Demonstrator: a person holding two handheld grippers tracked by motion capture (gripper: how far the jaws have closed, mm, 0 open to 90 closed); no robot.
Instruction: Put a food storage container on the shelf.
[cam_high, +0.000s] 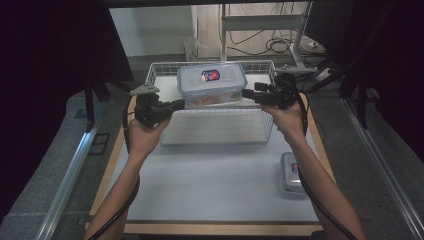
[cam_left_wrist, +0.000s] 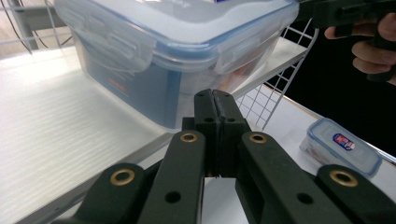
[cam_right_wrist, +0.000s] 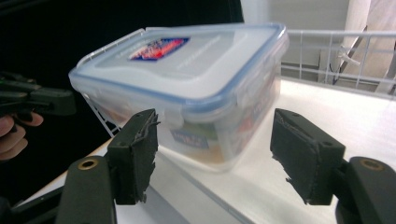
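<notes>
1. Right up close in the left gripper view, the left tool (cam_left_wrist: 215, 109) has its two black jaws pressed flat together with nothing between them, tips just short of the large food container's (cam_left_wrist: 154, 56) near lower corner.
2. In the right gripper view, the right tool (cam_right_wrist: 215, 156) stands with its jaws apart, the worn pads either side of open air; the container sits beyond them and neither pad touches it.
3. From the high view, the large clear container (cam_high: 212, 83), with its blue-edged snap lid and a red-and-blue label on top, sits in the white wire basket (cam_high: 215, 135) at the far end of the counter (cam_high: 200, 185), towards the basket's back.
4. The left tool (cam_high: 177, 105) points at the container's left side from just outside the basket; whether its tip touches the box I cannot tell.
5. The right tool (cam_high: 248, 93) comes in from the opposite side, level with the container's right end, close beside it.
6. A smaller lidded container (cam_high: 291, 172) lies on the counter near its right edge, well apart from the basket, beside the right forearm.
</notes>
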